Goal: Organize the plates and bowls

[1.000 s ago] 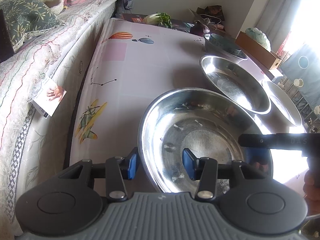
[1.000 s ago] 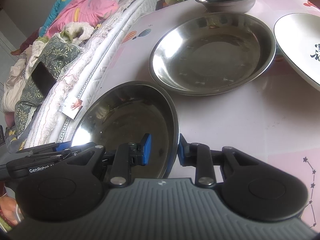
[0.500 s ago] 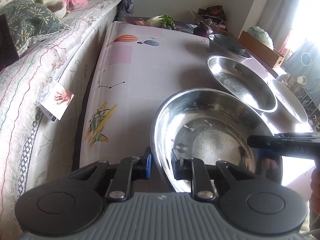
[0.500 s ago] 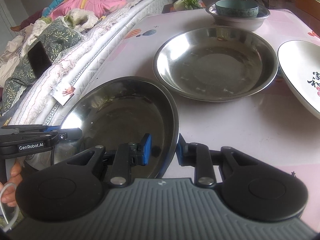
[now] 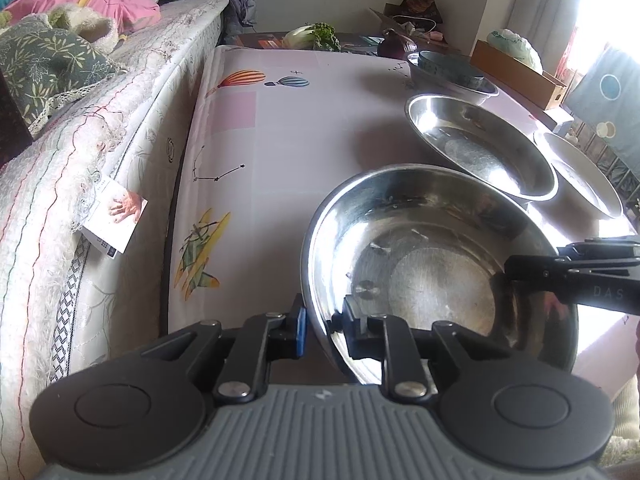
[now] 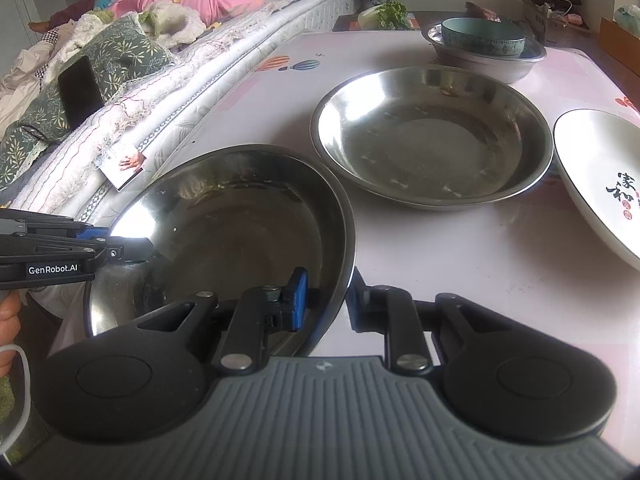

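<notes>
**Two grippers on one steel bowl**

Left gripper (image 5: 323,330) pinches the near steel bowl (image 5: 432,264) by its left rim; right gripper (image 6: 327,300) clamps the opposite rim; bowl sits at the table's (image 6: 460,248) near edge, just beside a second steel bowl (image 6: 432,140); white plate (image 6: 600,176) farther right.

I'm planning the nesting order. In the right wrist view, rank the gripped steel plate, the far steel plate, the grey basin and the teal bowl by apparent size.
1. Far steel plate and gripped steel plate: look alike; the gripped one sits nearer, so unsure.
2. Grey basin, though farther away.
3. Teal bowl, sitting inside the basin.
</notes>
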